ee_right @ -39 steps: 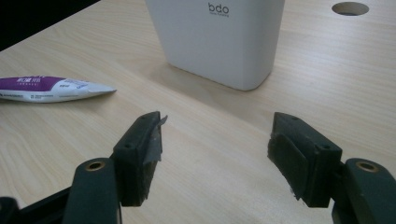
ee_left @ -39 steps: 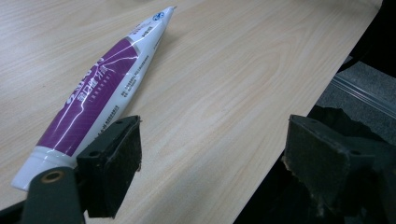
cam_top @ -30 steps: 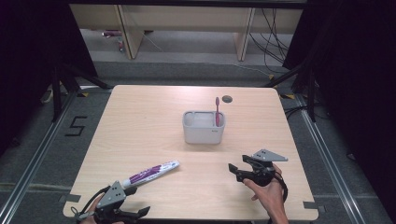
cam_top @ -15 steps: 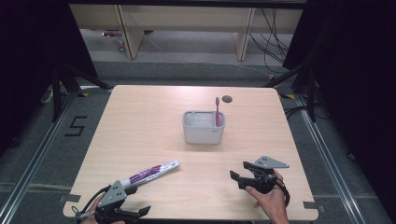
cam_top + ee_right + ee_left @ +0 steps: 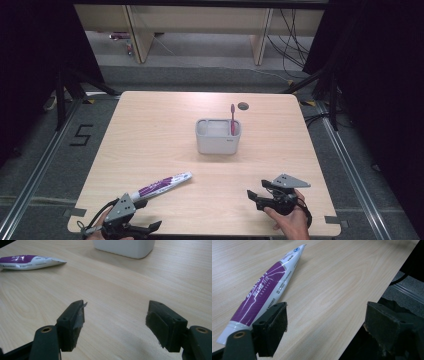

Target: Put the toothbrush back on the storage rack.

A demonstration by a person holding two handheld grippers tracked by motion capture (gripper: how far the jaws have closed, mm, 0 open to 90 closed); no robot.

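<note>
We see both tongs spread and empty: toothbrush (image 5: 232,119) already stands in the holder (image 5: 218,142), toothpaste tube (image 5: 161,185) still lies lower left.

The left gripper (image 5: 150,228) sits low at the near edge, jaws wide apart. The right gripper (image 5: 253,196), hand-held, also gapes.

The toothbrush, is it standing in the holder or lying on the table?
Standing. In the high view the toothbrush sticks up from the right end of the grey holder, head up, almost upright.
</note>
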